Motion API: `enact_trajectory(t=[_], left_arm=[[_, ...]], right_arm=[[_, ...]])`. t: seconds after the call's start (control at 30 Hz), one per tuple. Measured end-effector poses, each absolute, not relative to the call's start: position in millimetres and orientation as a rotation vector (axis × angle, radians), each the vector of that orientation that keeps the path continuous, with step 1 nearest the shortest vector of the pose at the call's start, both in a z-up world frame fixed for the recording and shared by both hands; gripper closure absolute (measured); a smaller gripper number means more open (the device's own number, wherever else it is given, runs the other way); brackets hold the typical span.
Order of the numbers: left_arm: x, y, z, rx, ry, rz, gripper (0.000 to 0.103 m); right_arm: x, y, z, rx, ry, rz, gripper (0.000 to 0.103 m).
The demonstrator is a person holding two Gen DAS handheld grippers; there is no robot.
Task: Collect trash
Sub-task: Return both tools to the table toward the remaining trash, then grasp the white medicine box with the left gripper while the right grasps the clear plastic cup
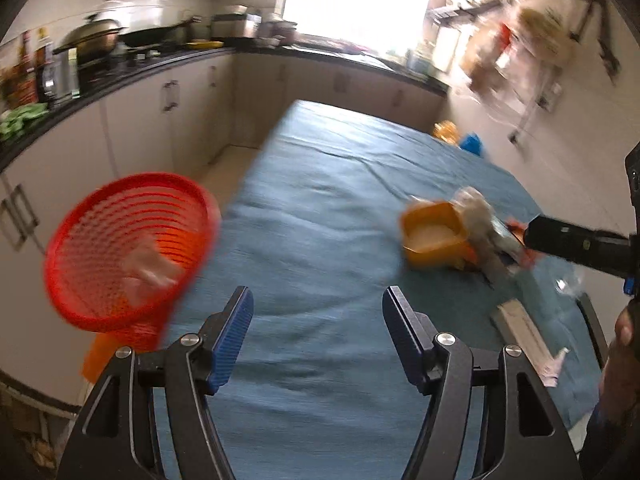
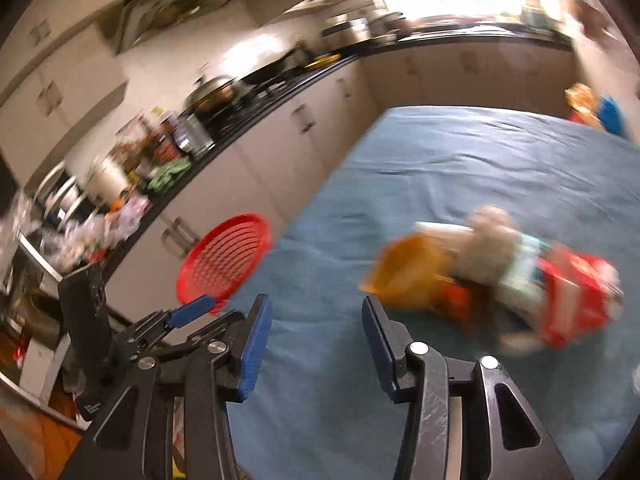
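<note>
A red mesh basket (image 1: 128,246) stands off the table's left edge with a pale crumpled piece (image 1: 150,268) inside; it also shows in the right wrist view (image 2: 224,262). A trash pile lies on the blue tablecloth (image 1: 320,200): an orange container (image 1: 434,236), crumpled paper (image 1: 476,216) and a red wrapper (image 2: 576,300). A flat white box (image 1: 520,330) lies near the right edge. My left gripper (image 1: 318,312) is open and empty above the cloth. My right gripper (image 2: 318,328) is open and empty, left of the pile (image 2: 460,272).
Kitchen counters (image 1: 120,76) with pots and bottles run along the left and far walls. Orange and blue items (image 1: 460,136) sit past the table's far right corner. A wire rack (image 1: 528,64) stands at the right wall. The left gripper shows in the right wrist view (image 2: 188,312).
</note>
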State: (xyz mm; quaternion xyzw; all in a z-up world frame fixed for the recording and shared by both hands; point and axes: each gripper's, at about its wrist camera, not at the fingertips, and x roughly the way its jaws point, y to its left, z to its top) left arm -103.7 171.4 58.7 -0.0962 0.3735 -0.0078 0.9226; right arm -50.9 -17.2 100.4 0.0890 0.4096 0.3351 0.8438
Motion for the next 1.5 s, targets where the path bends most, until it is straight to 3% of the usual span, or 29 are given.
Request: enact_trajectory(t=[0.33,0.43,0.73,1.0,1.23,1.3,1.4,1.43,1.47,1.5], left_arm=[[-80,68,43,-0.196,0.907,-0.241,0.030],[-74,40,38,-0.237,0.962,-0.296,0.019],[-56,-33,16,-0.155,1.108,-0.226,0.018],[-70,-101,7,0.233,0.986,-0.079,0.010],[-70,-80,3,0.207,0.958,-0.114,0.010],[-74,-64,5,0.191,0.940,-0.117,0.015],[-72,-49,6,0.171,0.933,-0.116,0.031],[-71,-43,6,0.157,0.933,-0.118,0.044],[-72,-37,7,0.144,0.933,-0.124,0.050],[-71,-33,7,0.127,0.936,-0.130,0.051]], right_arm=[[-64,-181,101,0.362,0.763,0.387,0.042],[-69,-215,100,0.401,0.737,0.321,0.039],[-79,-286,93,0.481,0.674,0.217,0.031],[-75,-322,78,0.516,0.689,0.099,0.024],[-57,-305,65,0.445,0.750,0.094,0.018],[-53,-298,60,0.419,0.767,0.090,0.016],[-45,-288,51,0.366,0.795,0.061,0.015],[-42,-286,48,0.350,0.803,0.050,0.015],[-39,-284,44,0.335,0.817,0.034,0.015],[-38,-283,41,0.330,0.821,0.029,0.015]])
